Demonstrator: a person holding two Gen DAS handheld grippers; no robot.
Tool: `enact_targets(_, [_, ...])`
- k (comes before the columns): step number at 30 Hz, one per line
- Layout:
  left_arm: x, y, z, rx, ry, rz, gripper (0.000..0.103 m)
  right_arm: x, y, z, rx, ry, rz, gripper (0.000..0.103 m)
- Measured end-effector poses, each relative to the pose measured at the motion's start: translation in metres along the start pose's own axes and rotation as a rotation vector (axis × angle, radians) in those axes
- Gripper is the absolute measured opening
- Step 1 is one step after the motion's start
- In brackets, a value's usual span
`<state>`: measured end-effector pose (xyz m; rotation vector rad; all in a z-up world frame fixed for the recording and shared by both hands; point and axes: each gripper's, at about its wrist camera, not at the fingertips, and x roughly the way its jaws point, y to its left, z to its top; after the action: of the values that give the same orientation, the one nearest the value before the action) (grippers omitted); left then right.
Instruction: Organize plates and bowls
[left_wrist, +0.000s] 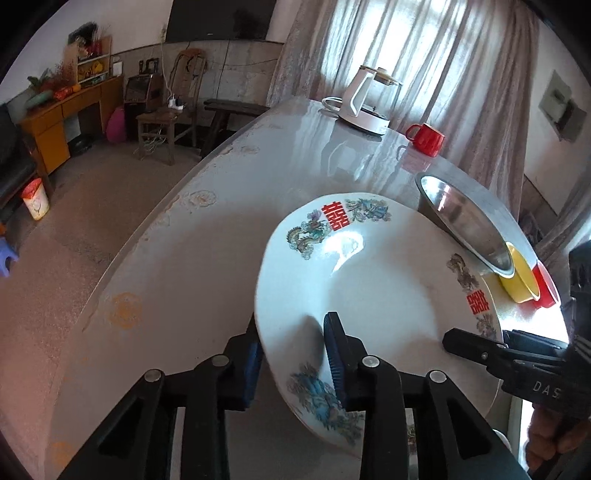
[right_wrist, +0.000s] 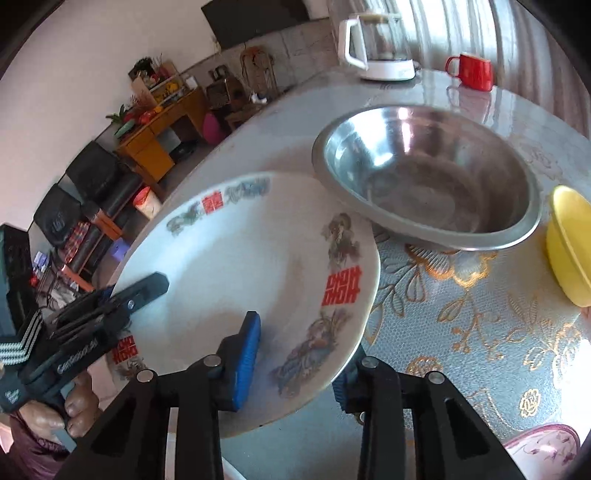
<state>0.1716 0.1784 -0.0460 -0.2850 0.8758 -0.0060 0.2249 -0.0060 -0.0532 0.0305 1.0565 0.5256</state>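
Left wrist view puts the left gripper (left_wrist: 295, 358) at the bottom centre, its blue-padded fingers (left_wrist: 334, 354) clamped across the near rim of a large white round plate with red double-happiness characters and dragon motifs (left_wrist: 369, 280); one pad sits on the plate's upper face, the other beneath the edge, and the plate is tilted with that rim raised. At the lower right of this frame the right gripper (left_wrist: 476, 349) reaches onto the plate's opposite rim. Right wrist view shows that right gripper (right_wrist: 295, 358) at the bottom centre, likewise closed on the plate (right_wrist: 258, 258), one blue pad on top and the other under the edge, while the left gripper (right_wrist: 144, 291) comes in from the lower left, carried by a hand (right_wrist: 70, 410). Past the plate's far edge, touching or just overlapping it, stands a wide stainless steel bowl (right_wrist: 428, 181), and a yellow bowl (right_wrist: 569, 247) lies at the right edge. Everything rests over a round table covered in a pale cloth with gold floral print (right_wrist: 461, 317). Farther up, near the top, stand a white electric kettle (right_wrist: 380, 48) and a red mug (right_wrist: 472, 70).
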Motion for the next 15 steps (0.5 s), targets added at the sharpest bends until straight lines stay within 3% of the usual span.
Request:
enact_targets(4, [-0.003, -0.001, 0.011, 0.023, -0.044, -0.017, 0.039, -0.002, -0.004, -0.002, 0.005, -0.016, -0.017, 0.035])
enact_targets(8, [0.012, -0.006, 0.023, 0.064, -0.028, -0.019, 0.043, -0.006, -0.012, -0.003, 0.009, -0.019, -0.021, 0.036])
enact_targets(11, [0.015, -0.007, 0.025, 0.085, -0.031, -0.007, 0.042, -0.008, -0.012, -0.002, 0.002, -0.017, -0.024, 0.036])
enact_targets(15, [0.008, 0.0, 0.016, 0.086, -0.046, -0.049, 0.037, -0.009, -0.004, -0.002, -0.013, -0.032, -0.057, 0.035])
